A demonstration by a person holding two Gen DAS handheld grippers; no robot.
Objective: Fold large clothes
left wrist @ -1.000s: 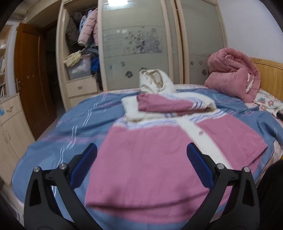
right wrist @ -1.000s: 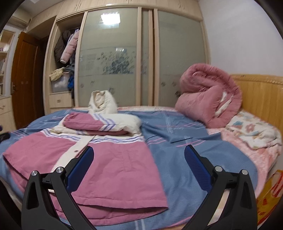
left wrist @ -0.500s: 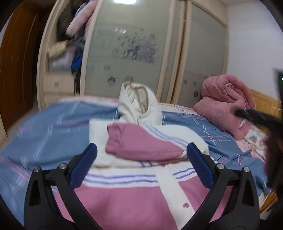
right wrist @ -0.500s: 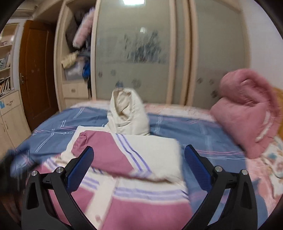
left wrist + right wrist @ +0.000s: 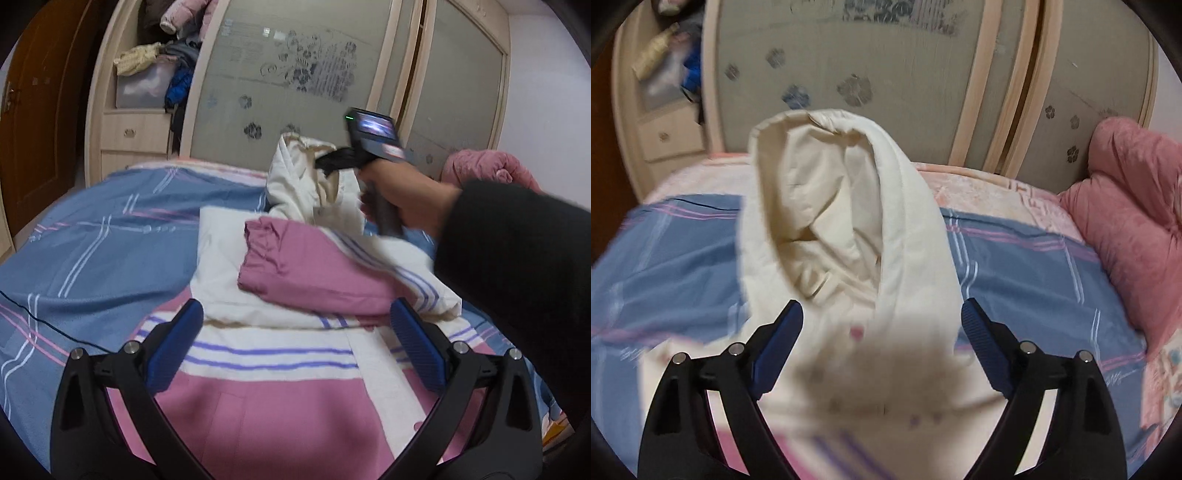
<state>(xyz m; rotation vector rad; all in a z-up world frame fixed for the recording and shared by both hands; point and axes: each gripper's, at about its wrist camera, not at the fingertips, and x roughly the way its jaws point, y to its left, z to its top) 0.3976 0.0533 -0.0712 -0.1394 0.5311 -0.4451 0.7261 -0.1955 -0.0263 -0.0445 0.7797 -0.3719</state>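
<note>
Right claw (image 5: 881, 343): jaws wide but closing, the cream hood (image 5: 827, 206) of the jacket (image 5: 280, 354) upright between them, pads not pressing it; right hand (image 5: 402, 195) and dark sleeve (image 5: 517, 280) cross the right of the left wrist view. Left claw (image 5: 295, 350): jaws spread, empty, above the pink-and-cream jacket lying flat on the blue striped bed (image 5: 85, 258), one pink sleeve (image 5: 314, 269) folded across the chest. Far right: rolled pink quilt (image 5: 1134, 221); far: wardrobe with sliding doors (image 5: 295, 85); left: open shelves with clothes (image 5: 151, 70).
</note>
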